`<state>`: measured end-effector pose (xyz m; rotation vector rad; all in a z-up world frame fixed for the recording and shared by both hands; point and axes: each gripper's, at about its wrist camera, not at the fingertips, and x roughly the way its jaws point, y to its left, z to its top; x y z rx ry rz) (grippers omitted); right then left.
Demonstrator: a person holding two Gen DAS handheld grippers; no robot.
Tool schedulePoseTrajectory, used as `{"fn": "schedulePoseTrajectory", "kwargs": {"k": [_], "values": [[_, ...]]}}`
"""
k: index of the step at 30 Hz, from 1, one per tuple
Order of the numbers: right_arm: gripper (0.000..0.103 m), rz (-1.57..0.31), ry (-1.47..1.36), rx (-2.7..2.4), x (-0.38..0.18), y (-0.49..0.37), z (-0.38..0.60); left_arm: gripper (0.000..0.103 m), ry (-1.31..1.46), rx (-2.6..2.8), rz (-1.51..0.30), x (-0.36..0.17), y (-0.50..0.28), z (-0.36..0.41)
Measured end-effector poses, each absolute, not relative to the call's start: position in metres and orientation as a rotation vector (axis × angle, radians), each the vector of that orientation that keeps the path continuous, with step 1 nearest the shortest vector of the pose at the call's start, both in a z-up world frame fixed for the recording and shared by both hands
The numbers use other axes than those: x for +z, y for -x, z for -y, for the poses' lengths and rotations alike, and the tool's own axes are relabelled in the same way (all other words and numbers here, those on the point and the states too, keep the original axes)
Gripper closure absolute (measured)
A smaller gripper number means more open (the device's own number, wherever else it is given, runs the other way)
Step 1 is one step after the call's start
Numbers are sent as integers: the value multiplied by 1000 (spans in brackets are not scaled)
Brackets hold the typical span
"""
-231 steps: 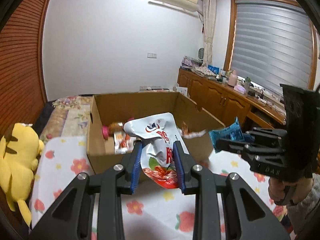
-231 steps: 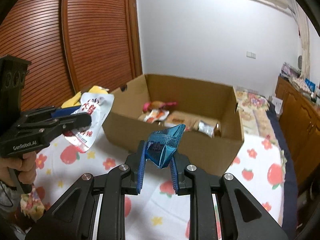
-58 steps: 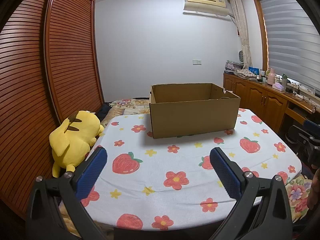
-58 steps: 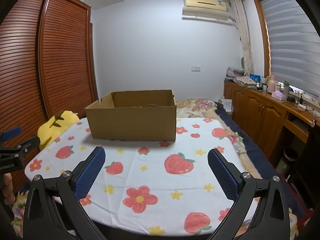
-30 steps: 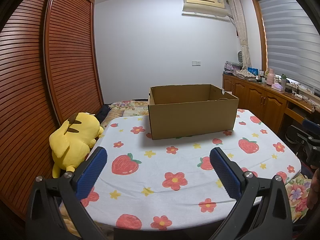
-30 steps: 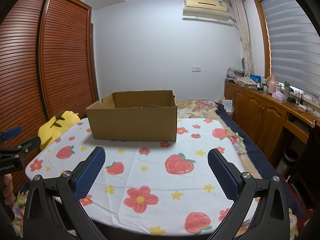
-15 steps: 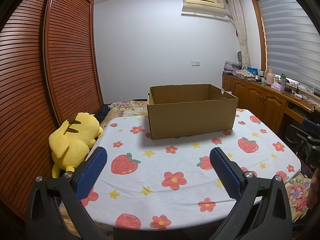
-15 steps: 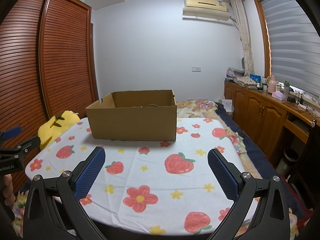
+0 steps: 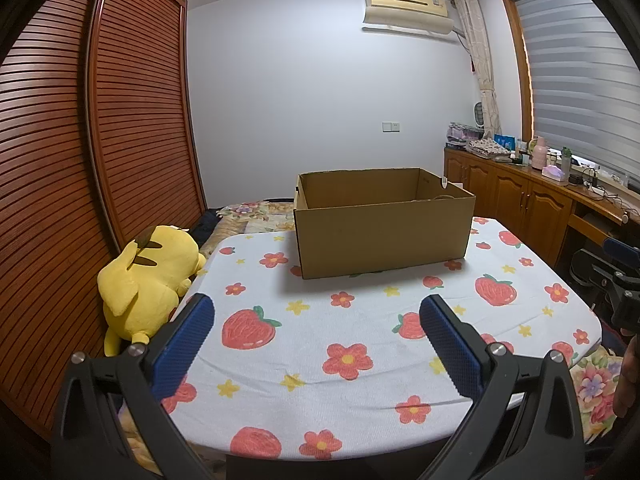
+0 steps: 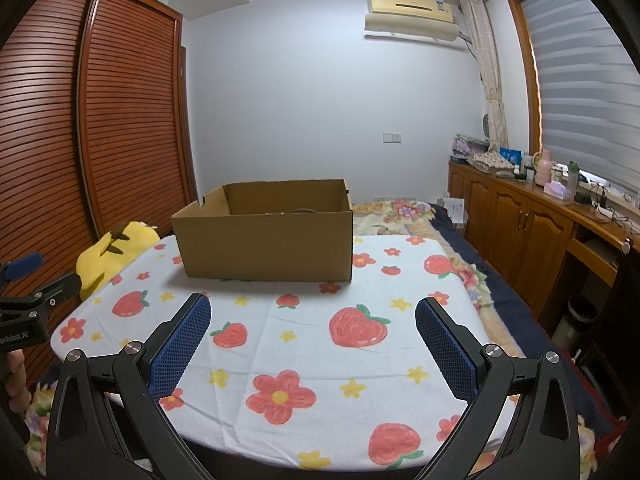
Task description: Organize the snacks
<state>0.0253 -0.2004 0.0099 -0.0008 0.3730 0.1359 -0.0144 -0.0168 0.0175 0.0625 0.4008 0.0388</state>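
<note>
cardboard box on tablecloth, contents hidden, both claws spread, empty

White walls, slatted wooden wardrobe doors left, air conditioner, blinds over low wooden cabinets right.

Both cameras sit low at the near edge of the counter, each looking forward between its own wide-spread tongs. The left tongs face the cardboard box ahead and slightly right; the right tongs see the cardboard box ahead and slightly left. Both views share the box, the strawberry-print cloth and the yellow plush toy. The box's contents are probably hidden below its rim. Each view catches the other tongs at its outer edge.
</note>
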Motion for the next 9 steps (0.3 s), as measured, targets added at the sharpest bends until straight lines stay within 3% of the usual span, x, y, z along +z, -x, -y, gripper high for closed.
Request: {"fn": "schedulePoseTrajectory", "kwargs": {"k": [9], "values": [[0,-373,1,136,10,-25,201,0,-62,39,-401,17,14,17]]}}
